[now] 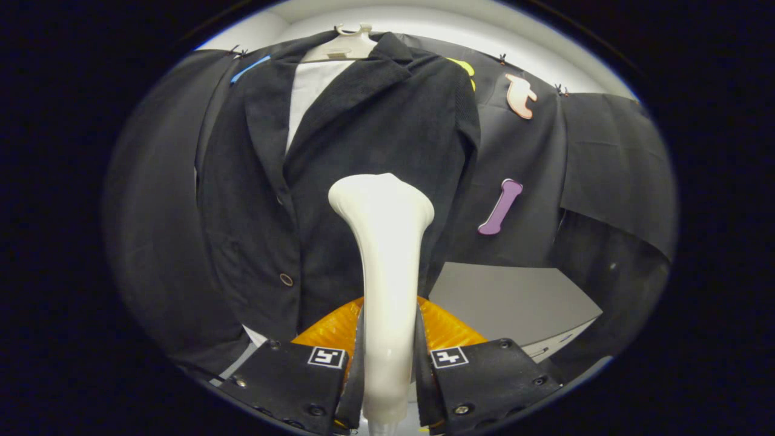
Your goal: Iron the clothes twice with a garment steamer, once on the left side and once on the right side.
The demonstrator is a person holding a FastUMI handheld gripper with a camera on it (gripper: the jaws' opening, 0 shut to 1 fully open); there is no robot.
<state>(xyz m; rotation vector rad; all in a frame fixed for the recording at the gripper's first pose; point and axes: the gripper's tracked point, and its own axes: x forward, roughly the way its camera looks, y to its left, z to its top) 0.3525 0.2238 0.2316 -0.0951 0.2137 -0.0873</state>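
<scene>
A dark jacket (339, 181) hangs on a pale hanger (342, 45) against the booth's black cloth wall, with a white lining or shirt (309, 97) showing in the open collar. Two buttons sit on its front edge — one (286, 279) low down, near the hem. Beside the jacket's lower part lies a grey table (514, 303). The white steamer (387, 290) stands upright between the fingers, its flared head just in front of the jacket's middle. The gripper (387, 369) is clamped on the steamer's handle — both fingers press its sides.
</scene>
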